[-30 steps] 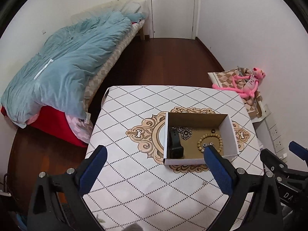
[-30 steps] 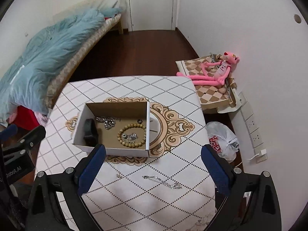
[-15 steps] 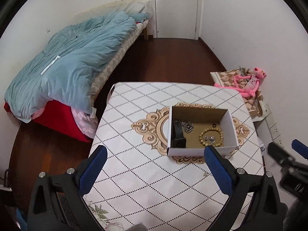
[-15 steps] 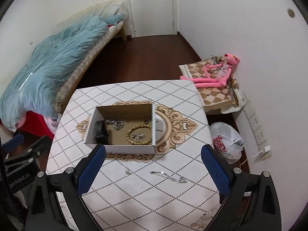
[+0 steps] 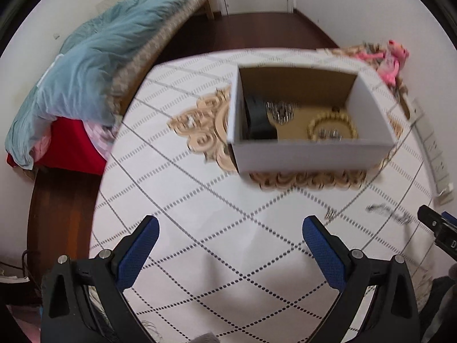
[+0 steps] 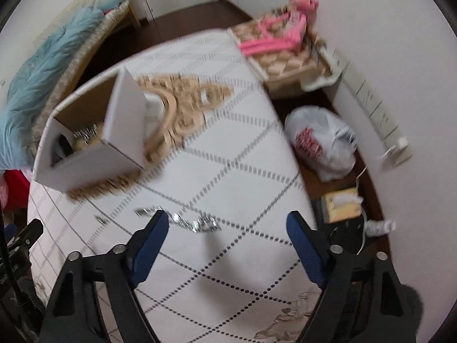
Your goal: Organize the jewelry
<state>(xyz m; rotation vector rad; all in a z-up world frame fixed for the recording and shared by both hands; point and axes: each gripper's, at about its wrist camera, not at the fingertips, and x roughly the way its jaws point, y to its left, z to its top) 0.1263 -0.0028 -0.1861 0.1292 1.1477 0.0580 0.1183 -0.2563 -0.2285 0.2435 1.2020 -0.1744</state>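
Observation:
A white cardboard box [image 5: 308,154] stands on the patterned table [image 5: 217,205]. Inside lie a black watch [image 5: 258,117], a silver chain [image 5: 281,111] and a wooden bead bracelet [image 5: 332,127]. The box also shows in the right wrist view [image 6: 94,154]. A silver chain [image 6: 188,221] lies loose on the table just ahead of my right gripper [image 6: 227,240], which is open and empty. The same chain shows at the right in the left wrist view [image 5: 388,213]. A small silver piece [image 5: 330,213] lies near it. My left gripper [image 5: 228,243] is open and empty, short of the box.
A bed with a blue duvet [image 5: 85,65] stands left of the table. A pink plush toy [image 6: 280,31] lies on a checked cushion to the right. A white plastic bag [image 6: 322,143] and a yellow packet [image 6: 341,204] sit on the floor by the wall.
Both grippers have dropped lower and moved forward toward the table. The box and loose chain now look much larger and nearer. Both stay open.

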